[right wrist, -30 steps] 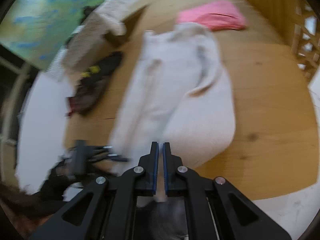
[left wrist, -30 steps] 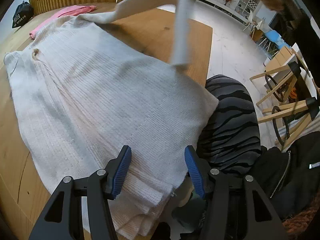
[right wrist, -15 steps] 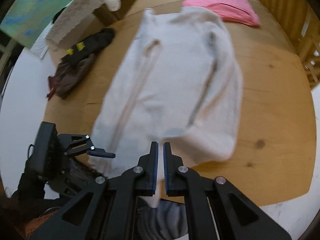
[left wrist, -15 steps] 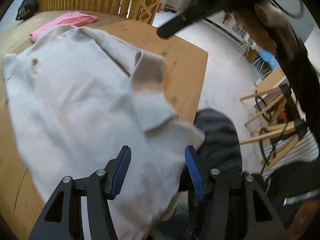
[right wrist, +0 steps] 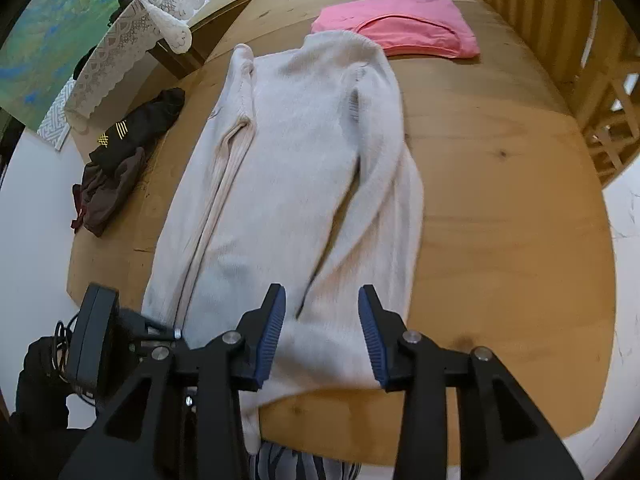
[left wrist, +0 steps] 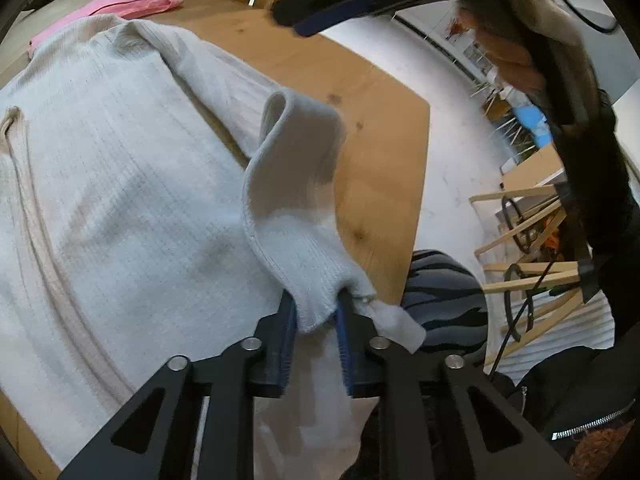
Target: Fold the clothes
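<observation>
A white knit sweater (right wrist: 288,184) lies lengthwise on the wooden table (right wrist: 500,220). One sleeve (left wrist: 288,160) is folded back along its right side. In the left wrist view my left gripper (left wrist: 316,312) is closing, and its blue pads pinch the end of that sleeve at the near hem. My right gripper (right wrist: 322,320) hovers over the hem with its jaws opening and nothing between them. From the left wrist view the right gripper (left wrist: 332,4) shows at the top, held by a hand. The left gripper (right wrist: 100,336) appears at the lower left of the right wrist view.
A folded pink garment (right wrist: 400,24) lies beyond the sweater's collar. Dark clothes (right wrist: 120,152) sit at the table's left edge, beside a lace-covered bench (right wrist: 132,44). A slatted wooden railing (right wrist: 560,20) borders the far side. The person's striped trousers (left wrist: 440,296) and wooden chairs (left wrist: 532,240) are at the near edge.
The right gripper lowered the sleeve onto the sweater, let it go and went from shut to open. The left gripper moved onto the sleeve's end and closed on it.
</observation>
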`<state>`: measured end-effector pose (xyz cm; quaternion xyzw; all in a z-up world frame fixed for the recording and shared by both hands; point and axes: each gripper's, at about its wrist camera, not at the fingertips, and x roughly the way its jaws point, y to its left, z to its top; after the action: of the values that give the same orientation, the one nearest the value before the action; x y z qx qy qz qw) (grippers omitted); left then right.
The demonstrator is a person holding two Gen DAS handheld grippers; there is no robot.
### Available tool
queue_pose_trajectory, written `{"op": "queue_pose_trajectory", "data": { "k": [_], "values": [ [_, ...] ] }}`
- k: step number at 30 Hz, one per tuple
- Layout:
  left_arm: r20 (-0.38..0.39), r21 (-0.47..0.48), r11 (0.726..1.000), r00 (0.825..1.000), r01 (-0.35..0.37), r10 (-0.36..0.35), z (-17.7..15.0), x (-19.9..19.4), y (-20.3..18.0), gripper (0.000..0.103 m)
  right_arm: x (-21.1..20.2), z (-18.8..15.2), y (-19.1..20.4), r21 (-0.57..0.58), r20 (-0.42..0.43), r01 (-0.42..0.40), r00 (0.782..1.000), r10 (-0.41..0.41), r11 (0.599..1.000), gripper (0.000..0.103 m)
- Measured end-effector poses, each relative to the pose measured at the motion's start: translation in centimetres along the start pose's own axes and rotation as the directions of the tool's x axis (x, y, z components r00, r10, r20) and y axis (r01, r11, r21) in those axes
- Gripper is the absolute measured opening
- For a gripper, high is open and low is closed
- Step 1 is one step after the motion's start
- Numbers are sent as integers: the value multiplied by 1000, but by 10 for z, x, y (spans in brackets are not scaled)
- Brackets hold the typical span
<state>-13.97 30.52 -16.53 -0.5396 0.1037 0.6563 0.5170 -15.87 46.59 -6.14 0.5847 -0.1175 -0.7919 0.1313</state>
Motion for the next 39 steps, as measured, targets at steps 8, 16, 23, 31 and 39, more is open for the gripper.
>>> {"op": "queue_pose_trajectory", "data": {
  "k": [8, 16, 23, 31, 39],
  "values": [
    [96, -12, 993, 989, 116, -114, 5, -11, -1, 10, 36, 62, -2, -21, -13, 141, 990, -142, 990, 39],
    [156, 15, 981, 969, 193, -193, 6, -23, -3, 10, 83, 109, 4, -71, -77, 309, 946, -314, 948, 41],
    [145, 23, 985, 974, 170, -172, 1, -27, 7, 9, 83, 115, -17, 32, -111, 230, 968, -225, 973, 41],
    [-16, 75, 996, 999, -45, 46, -2, -10, -4, 20, 73, 104, -18, 29, -132, 233, 965, -227, 972, 41],
    [-167, -28, 993, 980, -118, 112, 20, -3, -1, 52, 78, 100, -10, -24, -120, 301, 946, -301, 953, 41]
  ]
}}
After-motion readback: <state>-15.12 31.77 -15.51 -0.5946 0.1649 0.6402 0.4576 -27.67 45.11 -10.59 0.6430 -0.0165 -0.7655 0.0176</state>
